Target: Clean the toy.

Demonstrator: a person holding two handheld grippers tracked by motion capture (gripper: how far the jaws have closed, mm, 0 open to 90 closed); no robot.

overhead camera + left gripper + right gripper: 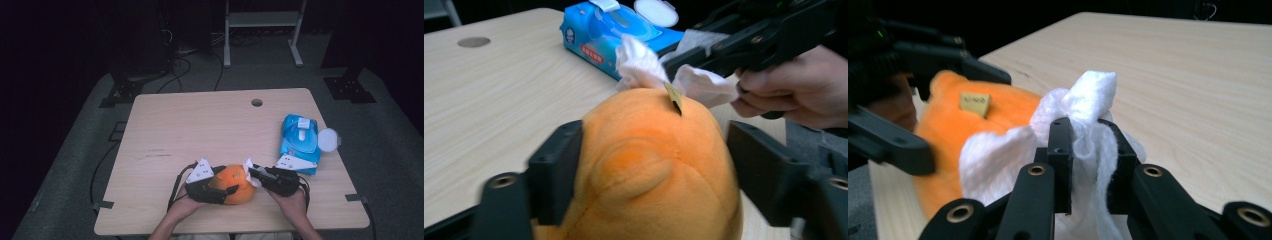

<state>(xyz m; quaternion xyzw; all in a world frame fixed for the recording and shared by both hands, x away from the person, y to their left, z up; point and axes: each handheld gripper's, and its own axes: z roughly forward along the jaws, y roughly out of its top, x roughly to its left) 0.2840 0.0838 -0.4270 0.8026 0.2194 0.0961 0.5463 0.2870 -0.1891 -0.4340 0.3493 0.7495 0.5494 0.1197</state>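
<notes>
An orange plush toy (234, 182) lies near the table's front edge. My left gripper (227, 181) is shut on it, one black jaw on each side, as the left gripper view shows on the toy (649, 170). A small yellow tag (974, 104) sits on top of the toy. My right gripper (1088, 130) is shut on a crumpled white wipe (1093, 90), and the wipe (639, 62) rests against the toy's far top side. In the high view the right gripper (251, 170) comes in from the right, just beside the toy.
A blue pack of wet wipes (300, 142) lies at the table's right side with its round white lid (328, 139) flipped open. The wooden table (200, 125) has a cable hole (256, 102) near its far edge. A metal frame stands on the floor behind.
</notes>
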